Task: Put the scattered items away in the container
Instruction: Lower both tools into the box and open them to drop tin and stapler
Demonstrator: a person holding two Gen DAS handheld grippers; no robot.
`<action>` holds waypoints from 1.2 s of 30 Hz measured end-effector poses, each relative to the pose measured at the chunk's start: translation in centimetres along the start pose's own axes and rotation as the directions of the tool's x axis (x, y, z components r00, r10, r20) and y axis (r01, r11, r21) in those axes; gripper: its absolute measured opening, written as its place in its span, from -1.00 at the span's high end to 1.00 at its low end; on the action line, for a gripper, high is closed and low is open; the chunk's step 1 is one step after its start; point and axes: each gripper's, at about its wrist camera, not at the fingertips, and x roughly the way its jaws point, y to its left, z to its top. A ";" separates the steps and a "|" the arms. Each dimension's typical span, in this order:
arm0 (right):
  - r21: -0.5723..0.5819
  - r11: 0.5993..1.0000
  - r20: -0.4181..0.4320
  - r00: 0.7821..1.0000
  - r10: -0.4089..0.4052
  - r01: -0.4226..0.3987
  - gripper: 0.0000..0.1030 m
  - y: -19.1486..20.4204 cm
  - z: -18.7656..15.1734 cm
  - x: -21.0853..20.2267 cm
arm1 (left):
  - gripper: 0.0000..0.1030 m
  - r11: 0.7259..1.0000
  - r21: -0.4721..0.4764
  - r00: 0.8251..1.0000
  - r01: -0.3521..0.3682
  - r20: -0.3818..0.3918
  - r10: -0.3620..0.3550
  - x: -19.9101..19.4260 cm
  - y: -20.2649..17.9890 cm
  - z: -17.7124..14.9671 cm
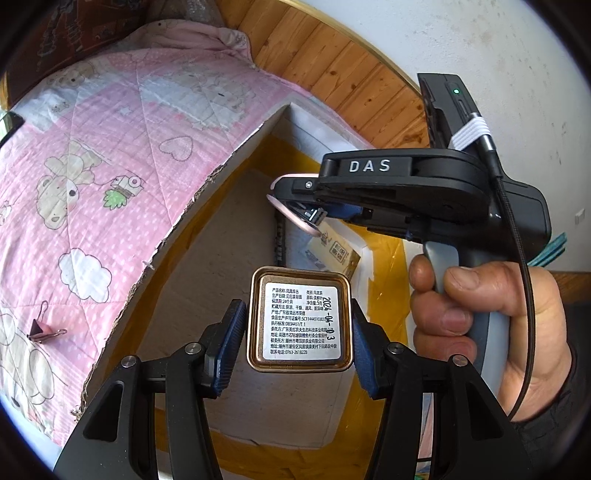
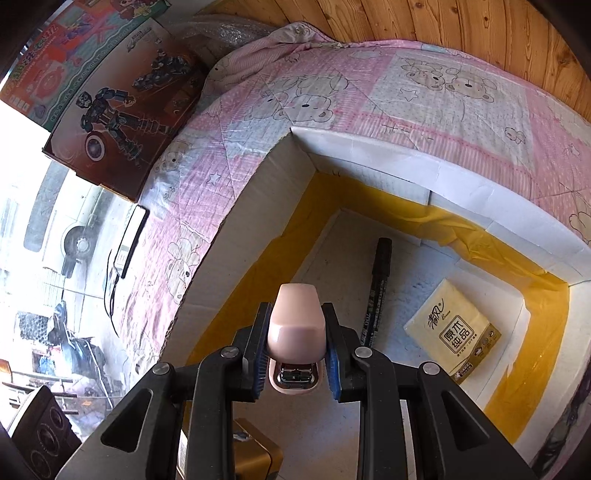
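Note:
My left gripper is shut on a small square gold tin with a white label, held over the open cardboard box. My right gripper is shut on a pink stapler, also over the box; it shows in the left wrist view just beyond the tin. Inside the box lie a black marker and a yellow tissue pack. The gold tin's corner shows at the bottom of the right wrist view.
The box sits on a bed with a pink bear-print quilt. A pink binder clip lies on the quilt left of the box. A robot toy box and a phone lie at the bed's edge. A wooden wall is behind.

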 end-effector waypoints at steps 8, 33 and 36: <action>-0.006 0.999 -0.009 0.999 -0.035 0.035 0.47 0.2 1.0 1.7 | -0.07 1.000 0.024 1.000 -0.016 -0.022 0.017 0.7 -0.1 0.6; 0.007 0.998 -0.028 0.998 -0.062 0.063 0.40 -0.4 2.0 4.3 | -0.10 0.997 -0.008 0.995 -0.078 -0.062 0.077 2.2 0.6 0.8; 0.002 0.999 -0.025 0.998 -0.053 0.053 0.40 -0.3 1.7 3.7 | -0.10 0.997 -0.017 0.995 -0.080 -0.061 0.079 1.9 0.6 0.7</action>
